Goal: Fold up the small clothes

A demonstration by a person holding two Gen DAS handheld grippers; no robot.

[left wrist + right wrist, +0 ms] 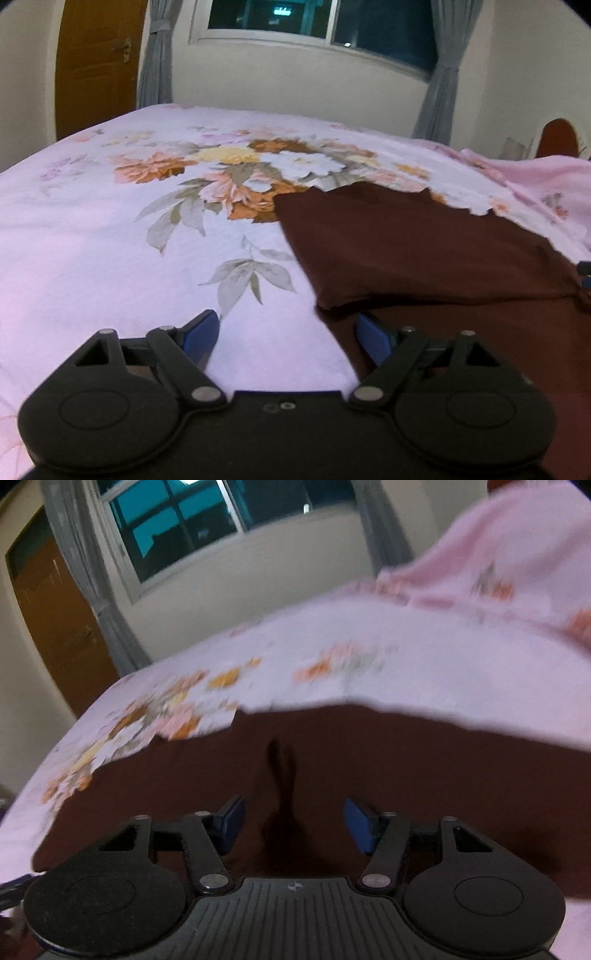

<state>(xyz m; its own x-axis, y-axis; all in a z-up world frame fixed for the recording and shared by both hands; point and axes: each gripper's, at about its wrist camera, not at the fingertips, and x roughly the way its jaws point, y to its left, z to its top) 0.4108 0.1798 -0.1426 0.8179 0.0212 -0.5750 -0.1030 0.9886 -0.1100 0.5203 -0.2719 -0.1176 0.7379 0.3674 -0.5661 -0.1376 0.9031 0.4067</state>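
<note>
A dark maroon garment (406, 243) lies flat on the pink floral bed sheet (110, 240), one layer folded over another with its fold edge facing me. My left gripper (288, 332) hovers low at the garment's left edge. It is open; the right finger (373, 341) is over the cloth, the left finger over bare sheet, and nothing is pinched. In the blurred right wrist view my right gripper (295, 823) is open above the garment (406, 775). A raised dark crease (280, 775) runs between its blue pads (360, 825), which stand clear of it.
A heap of pink floral bedding (498, 554) rises at the right of the bed, beside a reddish-brown headboard (557, 138). Beyond the far bed edge stand a cream wall, a dark window (314, 22) with grey curtains, and a brown door (96, 62).
</note>
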